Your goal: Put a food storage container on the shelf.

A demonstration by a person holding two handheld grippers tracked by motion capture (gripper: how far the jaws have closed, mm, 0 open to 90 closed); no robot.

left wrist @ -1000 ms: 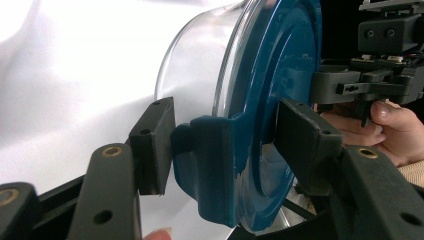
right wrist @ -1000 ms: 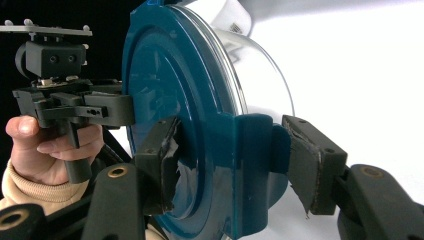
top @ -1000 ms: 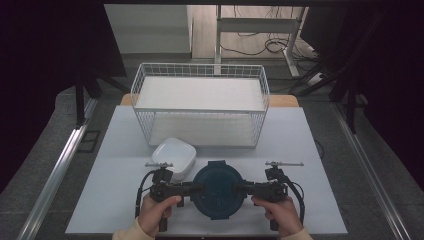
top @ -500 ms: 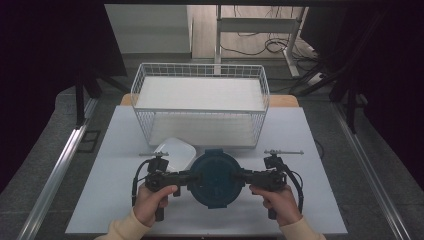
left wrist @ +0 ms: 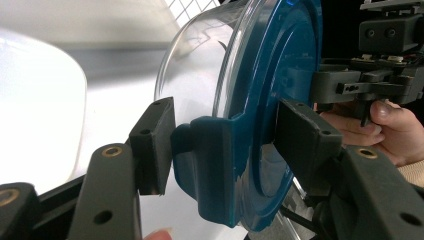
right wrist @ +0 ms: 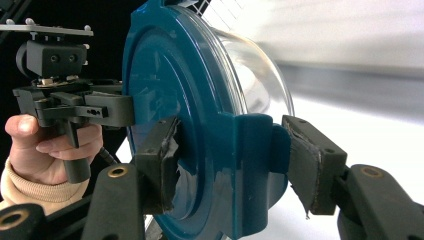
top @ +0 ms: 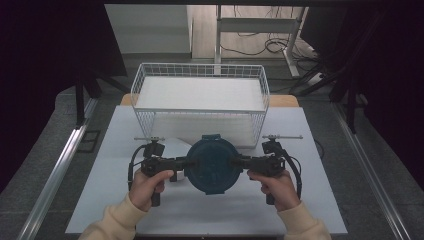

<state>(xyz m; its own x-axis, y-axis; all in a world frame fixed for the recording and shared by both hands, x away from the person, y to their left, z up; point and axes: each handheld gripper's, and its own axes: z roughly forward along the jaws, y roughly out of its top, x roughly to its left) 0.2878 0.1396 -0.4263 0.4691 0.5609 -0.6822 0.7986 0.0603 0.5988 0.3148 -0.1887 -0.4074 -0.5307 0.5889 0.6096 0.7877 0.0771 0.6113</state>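
— Where is the round clear plastic container with the dark blue lid [top: 212, 165]?

— It sits over the white desk [top: 115, 150], midway between its left and right edges, just in front of the white wire basket [top: 200, 95] that stands at the far edge. Whether it rests on the desk or hangs above it cannot be told.

— How do the grippers stand?

— The left gripper [top: 176, 162] has its jaws closed narrowly on the lid's left clip tab [left wrist: 212, 165], one pad on each side. The right gripper [top: 244, 161] clamps the opposite tab [right wrist: 250, 170] the same way, its pads pressed against lid and clip.

— And the hands?

— The left hand [top: 148, 186] and the right hand [top: 276, 187] grip the handles near the desk's near edge. A white rounded object [left wrist: 35, 110] lies beside the container, toward the left edge.
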